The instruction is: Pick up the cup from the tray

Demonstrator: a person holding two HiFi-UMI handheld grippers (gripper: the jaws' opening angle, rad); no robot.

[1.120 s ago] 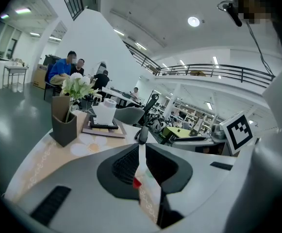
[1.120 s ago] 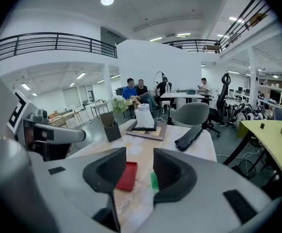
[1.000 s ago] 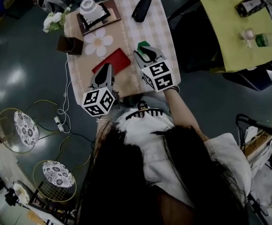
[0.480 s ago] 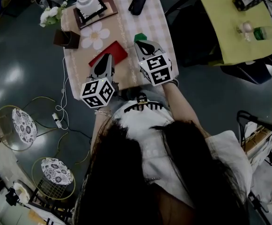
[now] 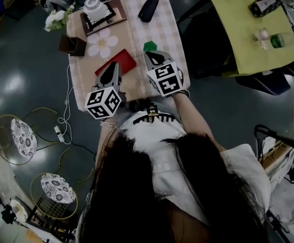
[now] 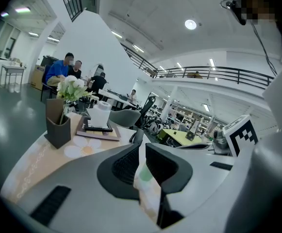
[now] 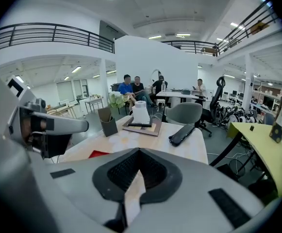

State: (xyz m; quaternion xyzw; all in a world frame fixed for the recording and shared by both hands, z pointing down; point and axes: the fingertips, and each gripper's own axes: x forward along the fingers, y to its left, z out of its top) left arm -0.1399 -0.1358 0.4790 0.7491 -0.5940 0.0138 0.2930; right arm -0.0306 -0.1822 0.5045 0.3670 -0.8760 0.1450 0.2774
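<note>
Desk (image 5: 163, 25): checked cloth, tray (image 5: 118, 13) at its far end.
Cup (image 5: 93, 5): upright on that tray, well apart from both tools.
Right tool (image 7: 140, 152): gaping a second ago, now pinched together, empty.
Left tool (image 6: 141, 148): narrow slit, nothing in it.
Meaning: cup not held; a closed tool cannot take it.

At the far end of the table (image 5: 165, 32), ahead of the left gripper (image 5: 114, 67), the cup (image 5: 92, 4) stands on the tray (image 5: 118, 10) — a holder (image 5: 68, 44) nearer and to its left. A card (image 5: 117, 61) lies just before that gripper's tips. A block (image 5: 150, 46) lies just before the right gripper (image 5: 153, 55), a long case (image 5: 149, 7) far ahead.
</note>
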